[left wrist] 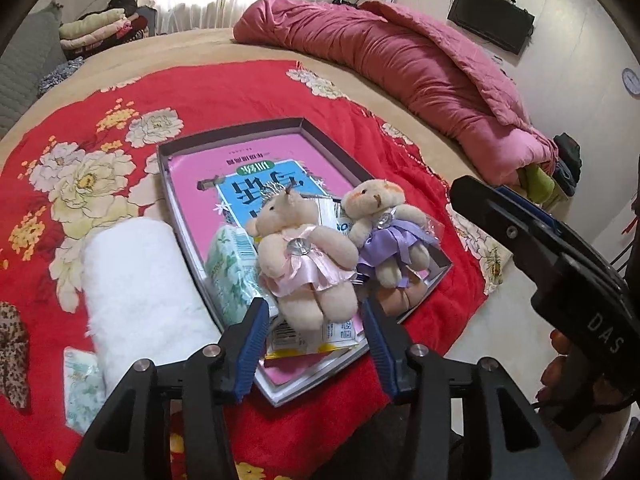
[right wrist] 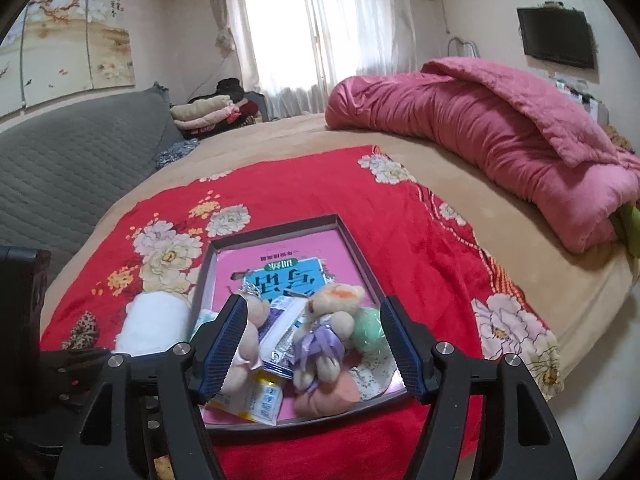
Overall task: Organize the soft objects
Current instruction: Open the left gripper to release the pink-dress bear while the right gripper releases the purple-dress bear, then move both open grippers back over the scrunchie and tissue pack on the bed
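Note:
A shallow grey tray (left wrist: 328,148) with a pink bottom lies on a red flowered blanket (left wrist: 224,92). In it sit a plush bear in a pink dress (left wrist: 304,256), a bear in a purple dress (left wrist: 384,228), a green tissue pack (left wrist: 230,264) and small packets (left wrist: 336,332). My left gripper (left wrist: 314,336) is open, its jaws on either side of the pink bear's legs. My right gripper (right wrist: 316,344) is open above the tray (right wrist: 352,240), with the purple bear (right wrist: 324,336) between its jaws; a green puff (right wrist: 366,330) and a peach soft thing (right wrist: 328,396) lie beside it.
A white rolled towel (left wrist: 136,288), a second tissue pack (left wrist: 82,384) and a leopard-print cloth (left wrist: 12,352) lie left of the tray. A pink quilt (left wrist: 408,68) is heaped at the bed's far right. Folded clothes (right wrist: 208,114) and a grey sofa (right wrist: 80,152) stand beyond.

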Demonstrator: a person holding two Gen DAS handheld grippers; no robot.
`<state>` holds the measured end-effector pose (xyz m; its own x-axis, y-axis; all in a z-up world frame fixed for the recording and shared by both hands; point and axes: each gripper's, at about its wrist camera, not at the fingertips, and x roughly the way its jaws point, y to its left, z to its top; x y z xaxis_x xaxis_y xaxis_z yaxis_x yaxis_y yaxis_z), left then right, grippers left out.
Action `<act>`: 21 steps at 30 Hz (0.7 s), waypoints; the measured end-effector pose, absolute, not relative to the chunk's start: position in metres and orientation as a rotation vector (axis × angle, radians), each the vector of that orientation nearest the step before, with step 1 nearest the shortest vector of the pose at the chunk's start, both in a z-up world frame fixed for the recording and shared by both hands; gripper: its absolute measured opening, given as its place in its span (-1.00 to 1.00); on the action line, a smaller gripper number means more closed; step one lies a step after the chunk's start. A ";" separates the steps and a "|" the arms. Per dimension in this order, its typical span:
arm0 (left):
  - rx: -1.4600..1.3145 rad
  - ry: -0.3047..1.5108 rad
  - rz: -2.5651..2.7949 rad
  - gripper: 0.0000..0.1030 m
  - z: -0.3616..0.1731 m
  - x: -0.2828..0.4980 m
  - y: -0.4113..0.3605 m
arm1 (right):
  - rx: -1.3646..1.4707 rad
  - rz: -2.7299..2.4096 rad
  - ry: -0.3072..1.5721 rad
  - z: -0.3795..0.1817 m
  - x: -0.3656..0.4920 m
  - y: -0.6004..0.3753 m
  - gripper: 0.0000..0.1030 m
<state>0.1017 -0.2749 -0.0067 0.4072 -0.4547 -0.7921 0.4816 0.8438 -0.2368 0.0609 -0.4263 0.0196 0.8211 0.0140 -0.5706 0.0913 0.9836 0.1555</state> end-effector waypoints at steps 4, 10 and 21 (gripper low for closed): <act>0.027 0.959 -0.581 0.06 0.004 0.095 -0.266 | 0.158 -0.040 0.595 0.031 0.056 -0.417 0.39; 0.005 0.918 -0.574 0.12 0.022 0.086 -0.248 | 0.123 -0.025 0.574 0.046 0.047 -0.400 0.41; -0.031 0.845 -0.485 0.21 0.044 0.072 -0.184 | 0.069 0.085 0.545 0.075 0.033 -0.340 0.42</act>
